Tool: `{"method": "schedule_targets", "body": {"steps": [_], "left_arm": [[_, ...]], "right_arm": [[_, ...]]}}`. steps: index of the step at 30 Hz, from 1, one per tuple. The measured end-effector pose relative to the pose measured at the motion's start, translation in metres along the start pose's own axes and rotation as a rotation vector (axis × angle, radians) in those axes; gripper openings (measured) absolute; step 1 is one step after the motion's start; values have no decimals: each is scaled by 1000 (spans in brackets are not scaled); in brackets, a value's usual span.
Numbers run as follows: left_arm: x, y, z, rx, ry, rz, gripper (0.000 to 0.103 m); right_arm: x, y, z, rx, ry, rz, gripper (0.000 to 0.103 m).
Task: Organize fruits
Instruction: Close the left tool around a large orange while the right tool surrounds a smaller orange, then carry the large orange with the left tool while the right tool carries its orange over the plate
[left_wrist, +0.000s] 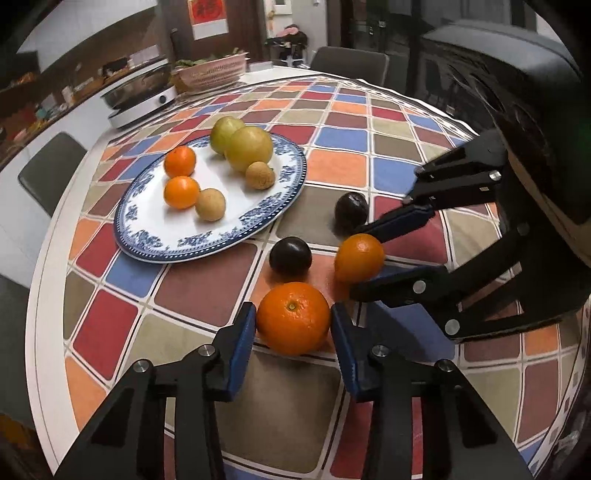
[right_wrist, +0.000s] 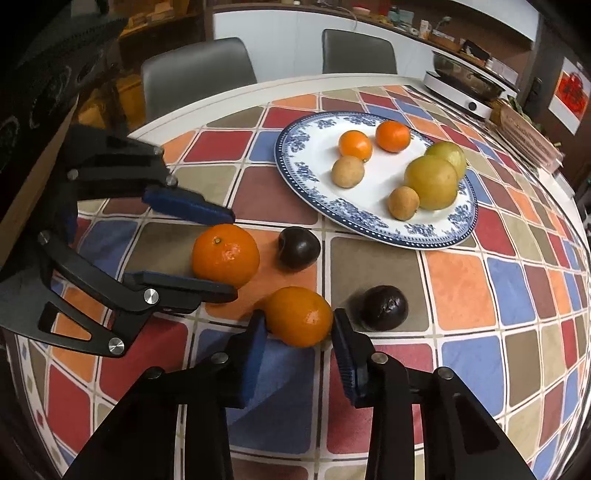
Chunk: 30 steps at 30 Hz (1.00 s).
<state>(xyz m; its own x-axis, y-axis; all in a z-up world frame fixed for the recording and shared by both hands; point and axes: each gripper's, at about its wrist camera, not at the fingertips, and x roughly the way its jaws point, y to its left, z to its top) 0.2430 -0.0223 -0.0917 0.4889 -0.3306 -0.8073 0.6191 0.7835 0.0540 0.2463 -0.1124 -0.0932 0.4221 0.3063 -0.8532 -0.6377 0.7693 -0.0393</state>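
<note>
My left gripper (left_wrist: 293, 325) and right gripper (right_wrist: 298, 325) each straddled an orange (left_wrist: 293, 318), jaws apart. I should squeeze both centred, then lift to the far plate (left_wrist: 177, 251).

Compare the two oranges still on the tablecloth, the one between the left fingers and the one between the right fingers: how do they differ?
The left gripper's orange looks rounder and deeper orange, its stem dimple facing up. The right gripper's orange looks a bit flatter and paler, with no stem visible. In the right wrist view, the left gripper's orange lies farther from the plate. Both rest on the tablecloth, each bracketed by open jaws, neither lifted.
</note>
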Motion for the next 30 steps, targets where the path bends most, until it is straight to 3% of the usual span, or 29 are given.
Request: {"method": "schedule_targets", "body": {"steps": [7,17,30], "left_arm": [[-4,5,-4,-101,-3,28,41],[-26,-5,-13,-162,-32,89,41],[-70,-17,-13,-251,-106,174,41]], "right_arm": [[-3,-5,-6,72,-19,-17,36],[-18,-2,-14,119,-48,-39,36],[-60,8,-21,178,-160,-90,36]]}}
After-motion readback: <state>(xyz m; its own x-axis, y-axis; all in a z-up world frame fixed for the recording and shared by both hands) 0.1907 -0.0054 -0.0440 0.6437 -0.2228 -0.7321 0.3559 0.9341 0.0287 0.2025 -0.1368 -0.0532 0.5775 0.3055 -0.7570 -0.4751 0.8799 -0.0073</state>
